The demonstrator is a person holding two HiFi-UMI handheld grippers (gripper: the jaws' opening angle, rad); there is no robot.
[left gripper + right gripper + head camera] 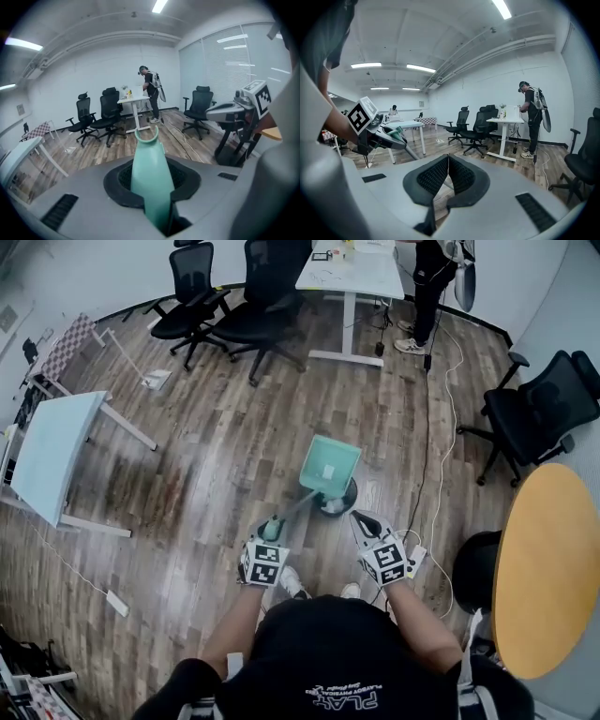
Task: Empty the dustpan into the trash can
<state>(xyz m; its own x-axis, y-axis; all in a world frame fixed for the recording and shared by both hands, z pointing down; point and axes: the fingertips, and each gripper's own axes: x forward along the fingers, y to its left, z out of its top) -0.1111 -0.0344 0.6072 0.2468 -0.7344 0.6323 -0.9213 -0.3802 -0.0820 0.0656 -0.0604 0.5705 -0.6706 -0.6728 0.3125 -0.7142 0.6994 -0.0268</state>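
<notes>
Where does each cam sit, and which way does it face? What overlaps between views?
Head view: on the person's head, looking steeply down at the wood floor and the dustpan over the trash can; shows the left gripper, the right gripper and the black shirt.
Left gripper view: rides the left gripper, looks along jaws shut on the dustpan's handle; the right gripper shows at right.
Right gripper view: rides the right gripper, jaws shut and empty; the left gripper shows at left.
Shared: both gripper views face the standing person at the white desk.

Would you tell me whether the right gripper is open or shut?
Shut: in its own view the right gripper has its jaws meeting at the tips, with nothing between them.
</notes>
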